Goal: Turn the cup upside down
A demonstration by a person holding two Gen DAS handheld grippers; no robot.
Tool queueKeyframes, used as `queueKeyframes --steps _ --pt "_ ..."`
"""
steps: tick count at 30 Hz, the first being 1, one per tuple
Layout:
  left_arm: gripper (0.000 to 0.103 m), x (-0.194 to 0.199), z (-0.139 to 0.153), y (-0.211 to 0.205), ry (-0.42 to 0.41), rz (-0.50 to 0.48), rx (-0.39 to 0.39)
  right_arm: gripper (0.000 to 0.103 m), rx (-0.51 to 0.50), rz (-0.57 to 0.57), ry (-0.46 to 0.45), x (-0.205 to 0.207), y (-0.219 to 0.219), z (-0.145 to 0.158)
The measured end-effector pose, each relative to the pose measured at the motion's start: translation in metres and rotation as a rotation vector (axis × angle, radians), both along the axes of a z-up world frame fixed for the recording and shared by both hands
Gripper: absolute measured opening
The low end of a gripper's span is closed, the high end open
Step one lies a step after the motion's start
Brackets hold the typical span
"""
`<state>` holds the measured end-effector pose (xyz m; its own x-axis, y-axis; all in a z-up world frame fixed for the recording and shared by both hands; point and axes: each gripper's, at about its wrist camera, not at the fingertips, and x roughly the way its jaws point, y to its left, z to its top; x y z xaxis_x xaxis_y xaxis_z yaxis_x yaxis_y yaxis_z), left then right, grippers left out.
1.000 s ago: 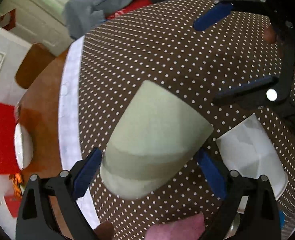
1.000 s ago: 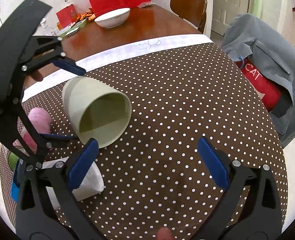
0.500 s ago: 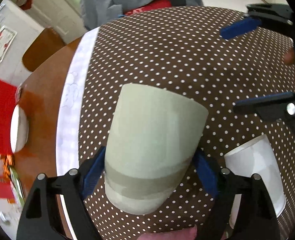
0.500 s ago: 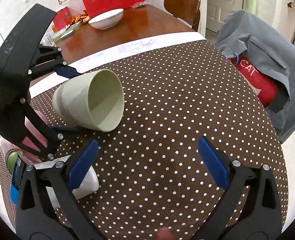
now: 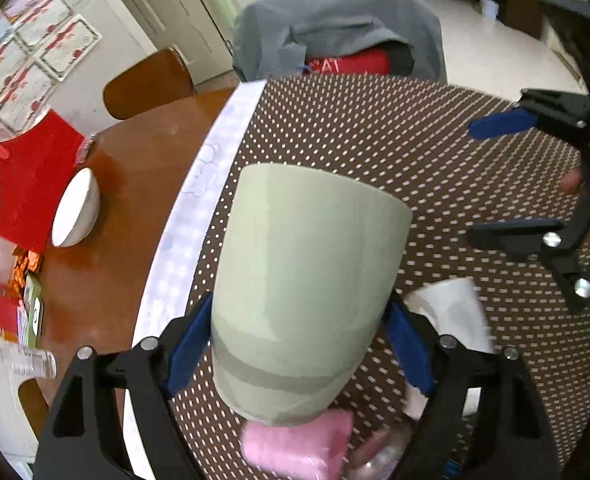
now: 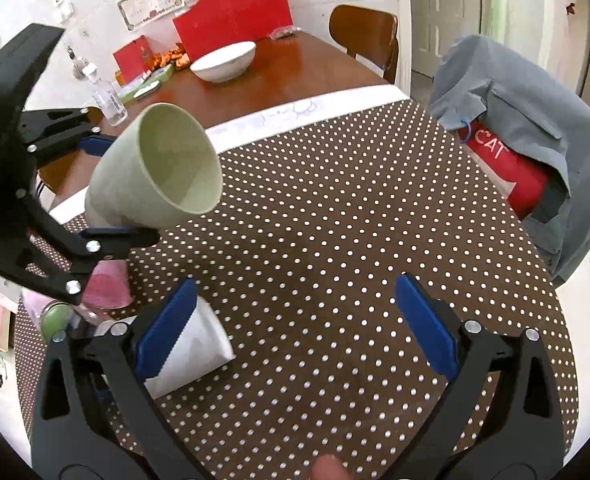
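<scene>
A pale green, smooth plastic cup [image 5: 307,288] with a darker band near its base tapers toward the bottom. It is held clear above the brown polka-dot tablecloth [image 6: 335,240], tilted, its open, empty mouth [image 6: 179,164] facing up and sideways.

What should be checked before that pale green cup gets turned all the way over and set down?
1. Left gripper shut on the pale green plastic cup: ok.
2. Cup lifted off the brown polka-dot tablecloth: ok.
3. Cup upside down: not ok; its mouth tilts sideways and upward.
4. Cup empty inside: ok.
5. Right gripper open, holding nothing: ok.
6. White paper cup lying on its side clear of the landing spot: cannot tell.
</scene>
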<state>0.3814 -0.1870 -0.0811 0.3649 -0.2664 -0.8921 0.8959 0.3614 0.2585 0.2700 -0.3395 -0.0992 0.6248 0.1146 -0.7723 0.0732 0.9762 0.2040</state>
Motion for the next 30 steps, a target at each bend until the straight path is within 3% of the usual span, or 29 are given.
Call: queueKeyframes --steps 8,14,22,30 --pt "0.080 -0.076 0.041 0.034 -0.049 0.060 -0.045 0.097 0.015 0.027 -0.085 -0.050 0.014 0.030" --pt "0.080 -0.148 0.049 0.059 -0.060 0.106 -0.061 0.097 0.027 0.071 -0.135 -0.093 0.034 0.041" --pt "0.080 -0.226 0.007 0.083 -0.011 0.139 -0.048 0.097 0.034 0.118 -0.148 -0.142 0.058 0.027" --pt "0.080 -0.262 -0.038 0.088 0.019 0.142 -0.020 0.097 0.019 0.117 -0.148 -0.173 0.062 0.014"
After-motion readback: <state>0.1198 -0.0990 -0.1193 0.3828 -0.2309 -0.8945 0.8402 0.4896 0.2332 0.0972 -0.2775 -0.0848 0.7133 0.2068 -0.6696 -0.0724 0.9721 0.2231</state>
